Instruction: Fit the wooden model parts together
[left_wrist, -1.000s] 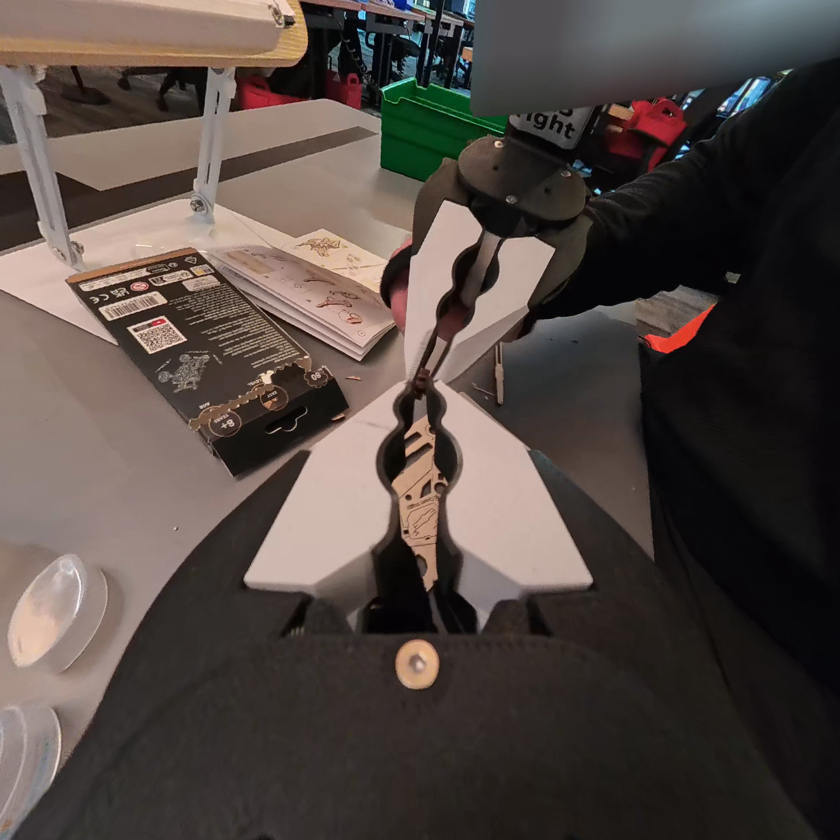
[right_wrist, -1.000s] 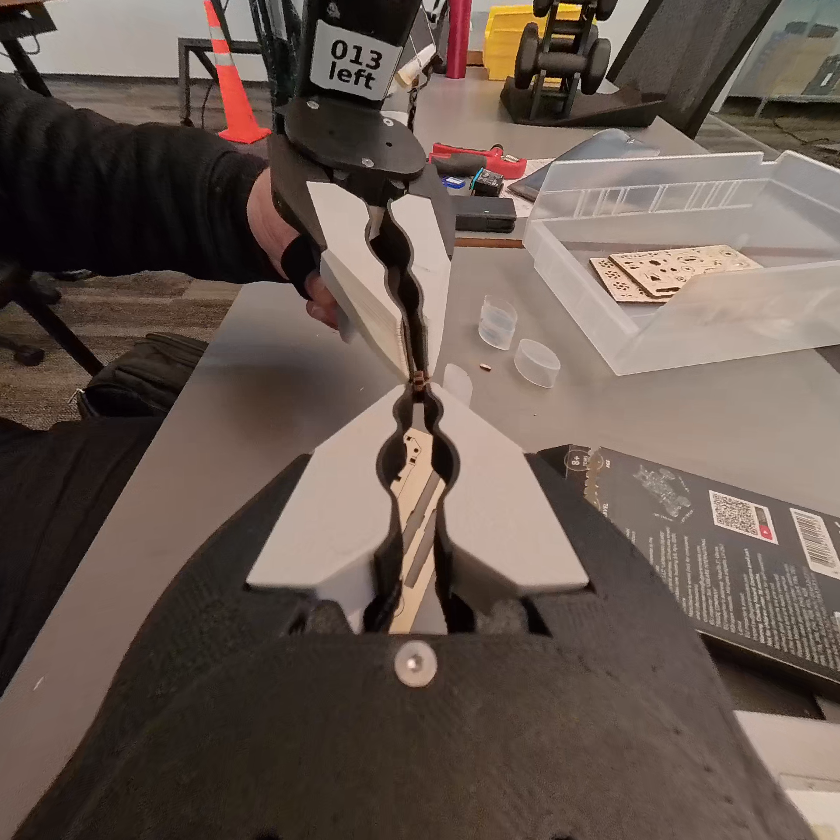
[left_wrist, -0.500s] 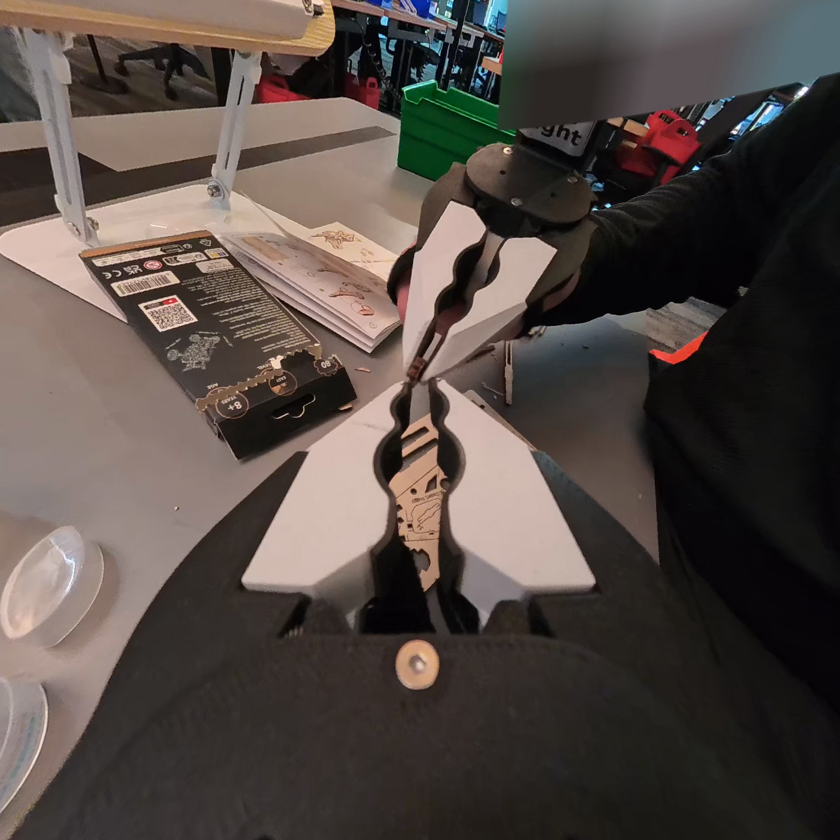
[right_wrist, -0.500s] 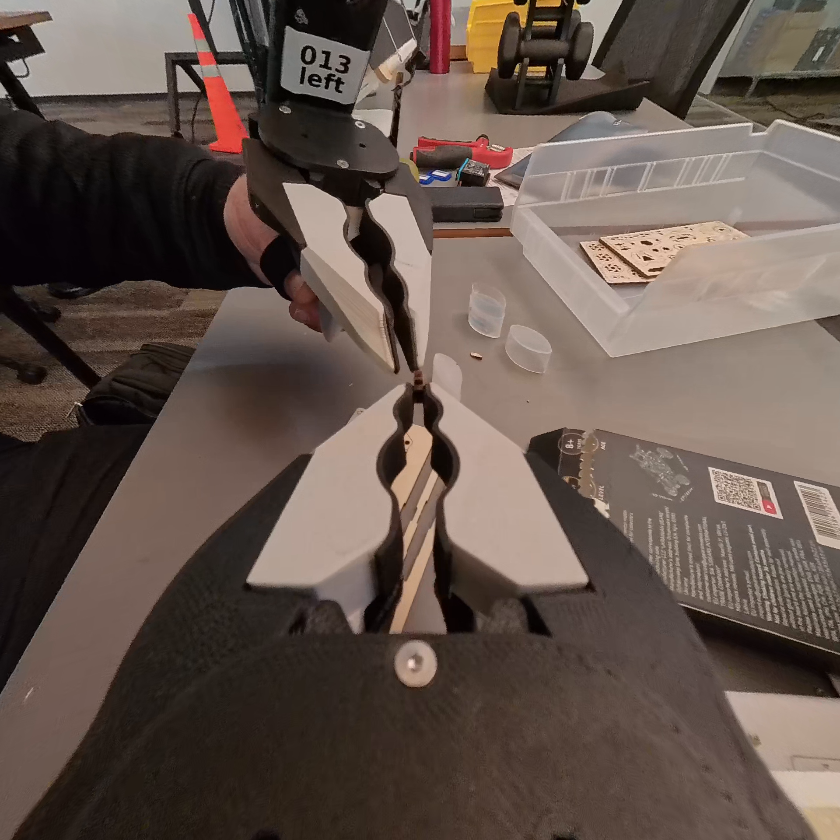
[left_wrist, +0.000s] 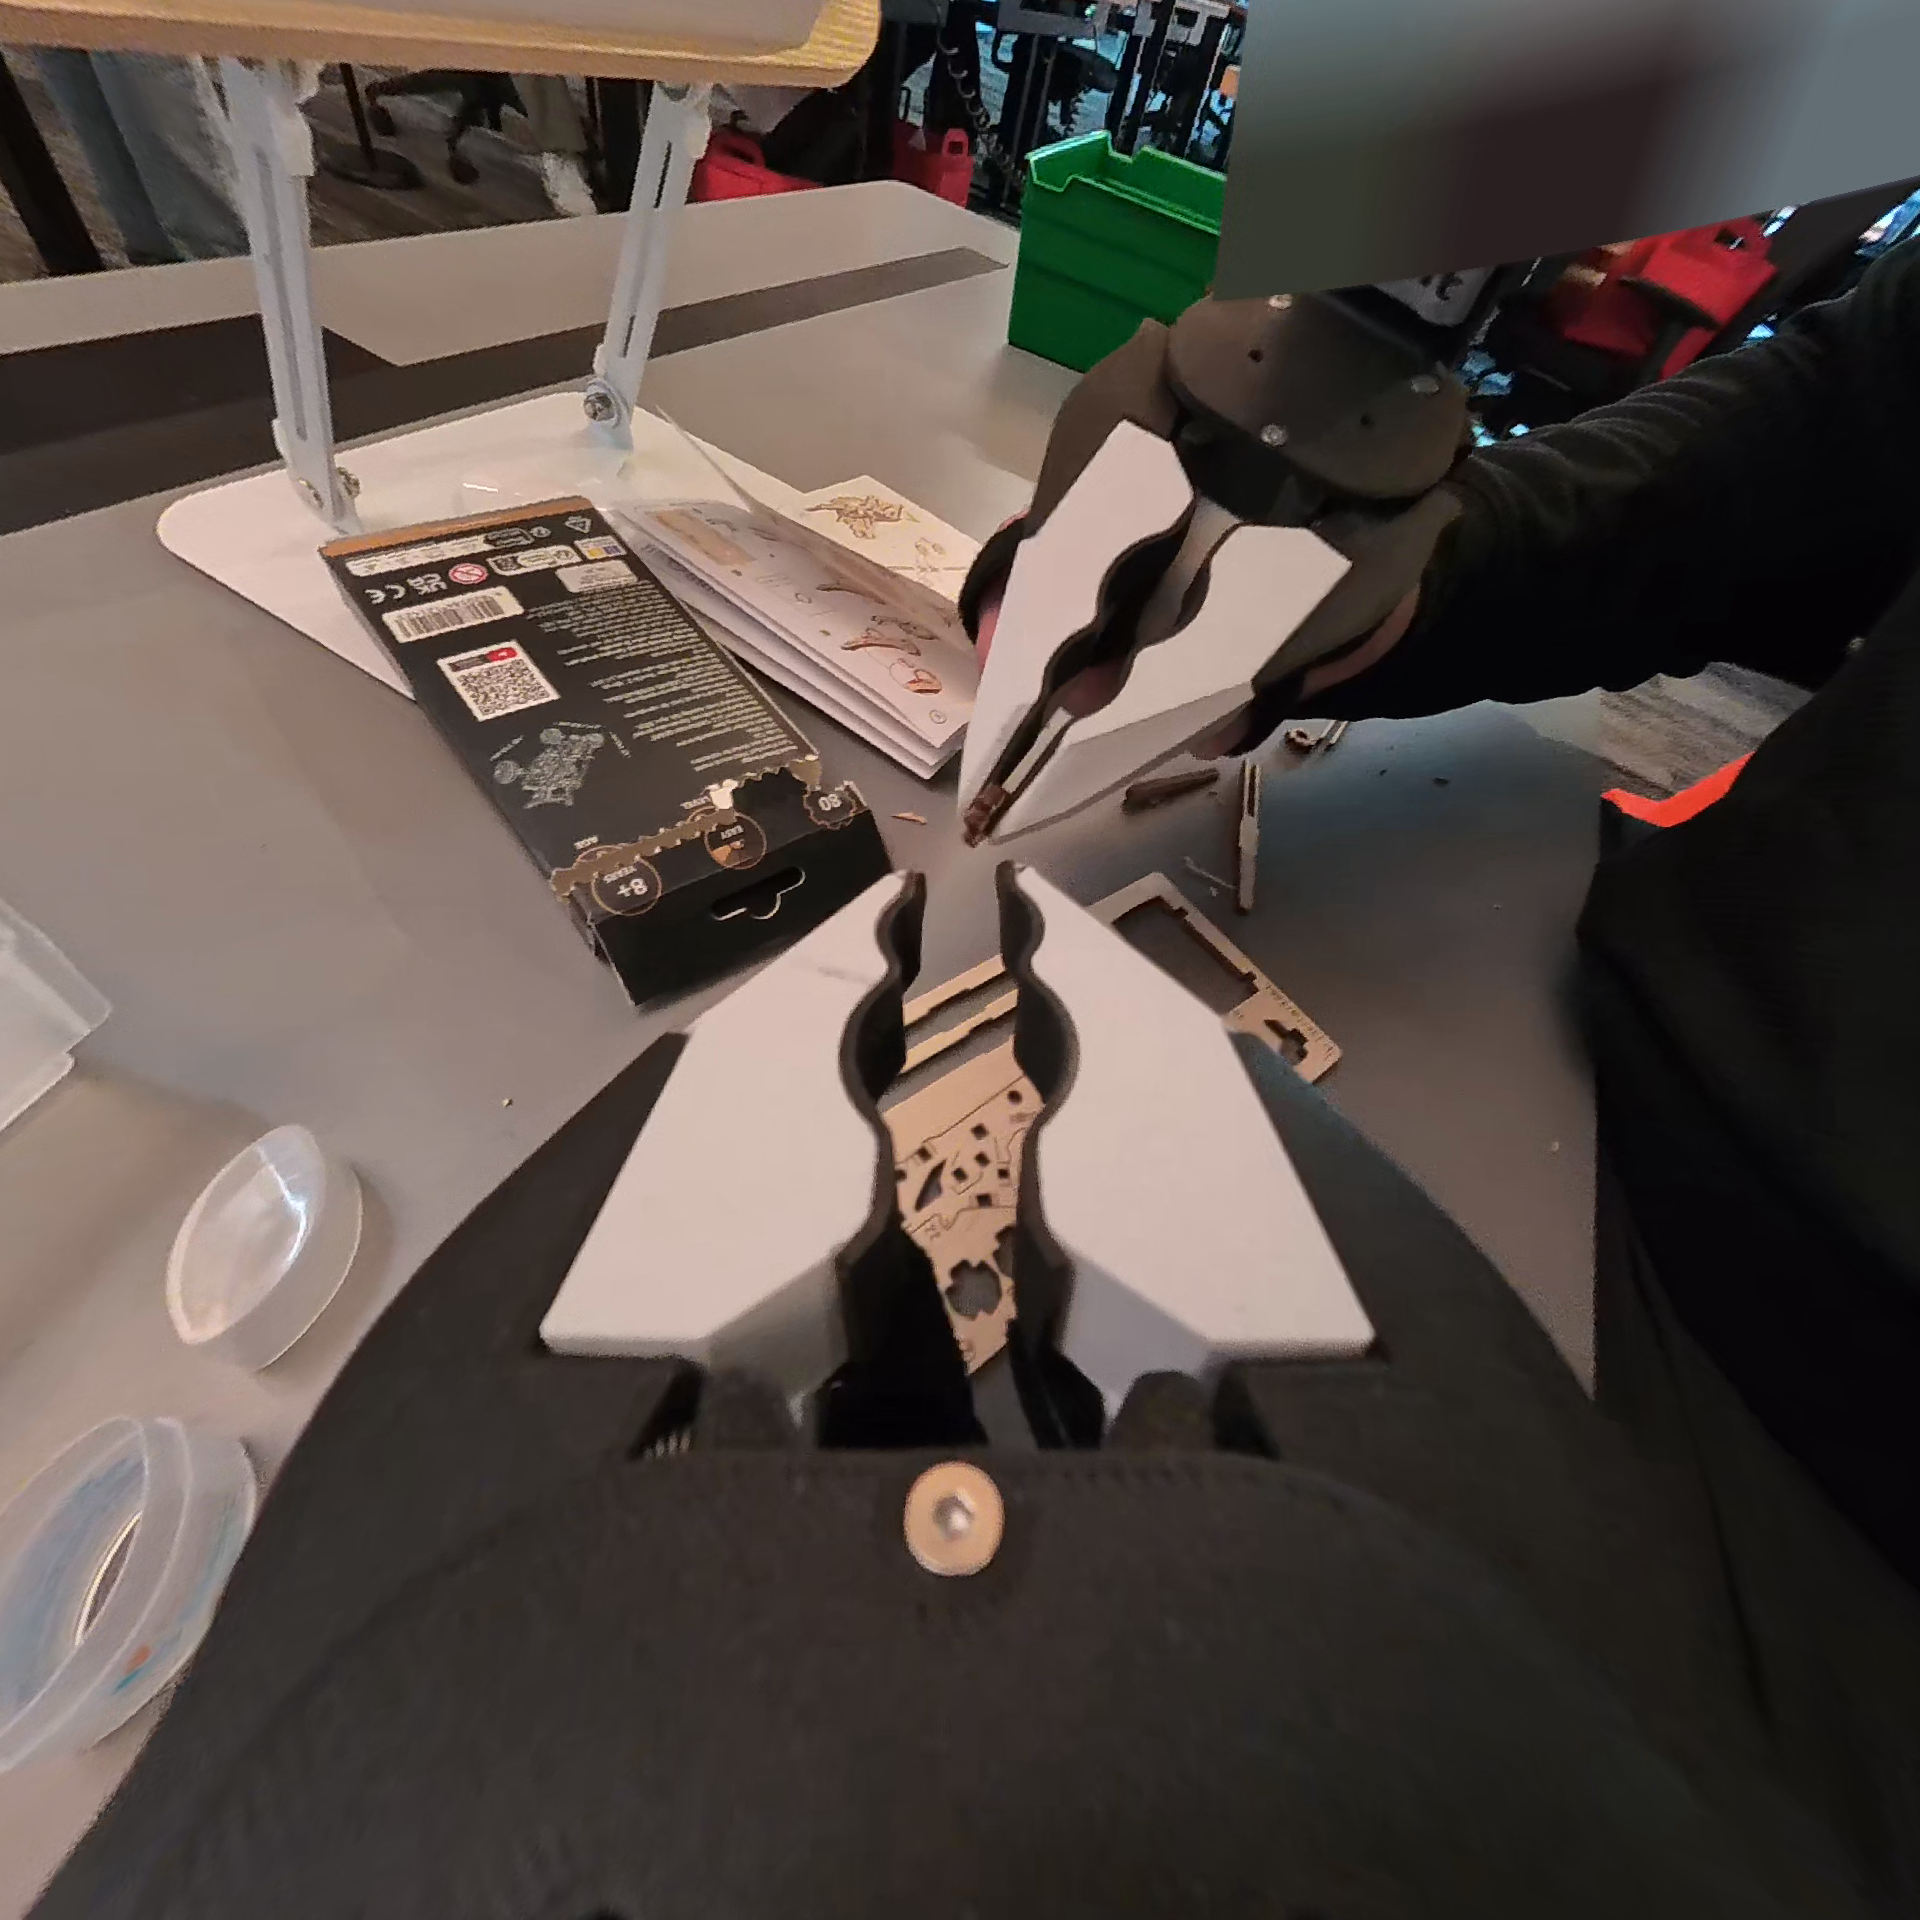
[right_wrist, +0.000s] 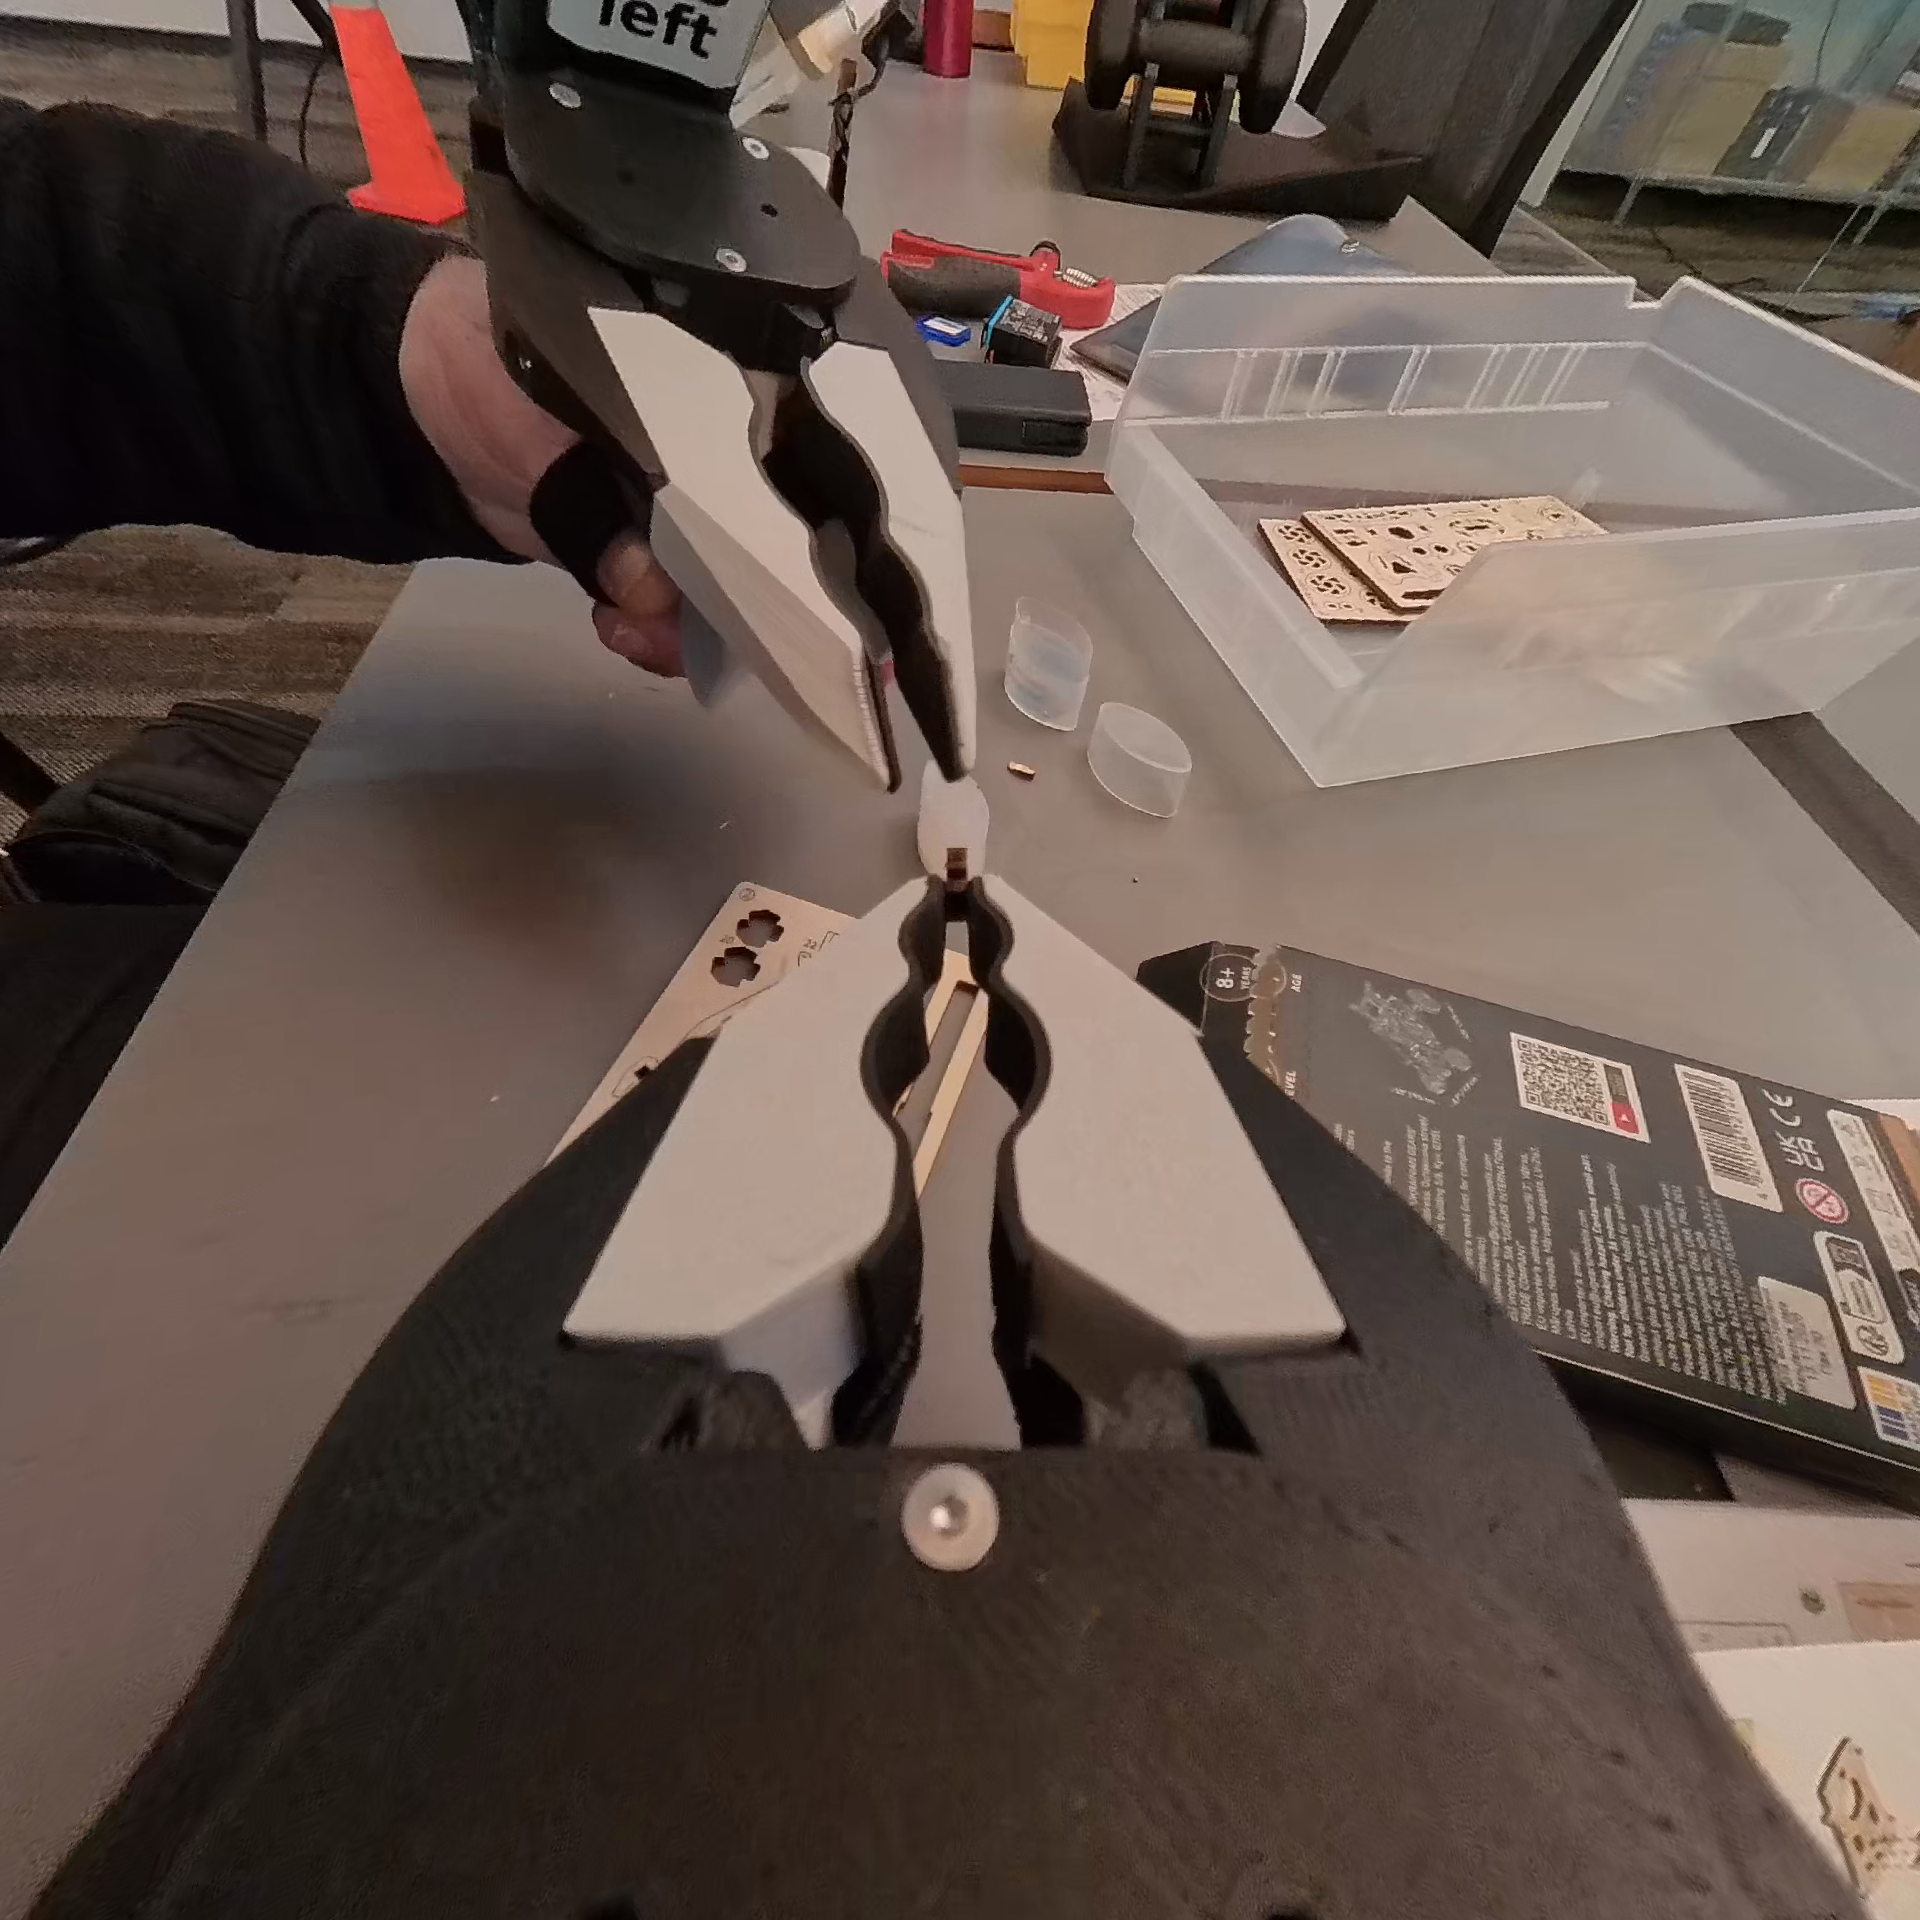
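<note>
- Table (left_wrist: 260, 935): a wooden sheet (left_wrist: 1226, 966) lay flat under the left gripper (left_wrist: 958, 883), with a black box (left_wrist: 613, 727) at its 10 o'clock. No piece was being fitted to it, so the joining step looked undone.
- Left gripper: its fingers (left_wrist: 748, 1122) stood slightly apart and held nothing; the sheet showed through the gap, apparently loose on the table.
- Right gripper (right_wrist: 958, 883): its jaws were all but closed, pinching a peg (right_wrist: 957, 860) at the very tips, at 12 o'clock from its camera.
- Risk, judged: so small a peg, caught only by its end, could twist or pop free under pressure, and be lost among the scraps (left_wrist: 1174, 784) on the table.
- Risk, judged: the unheld sheet could slide if the peg were pressed into it.
</note>
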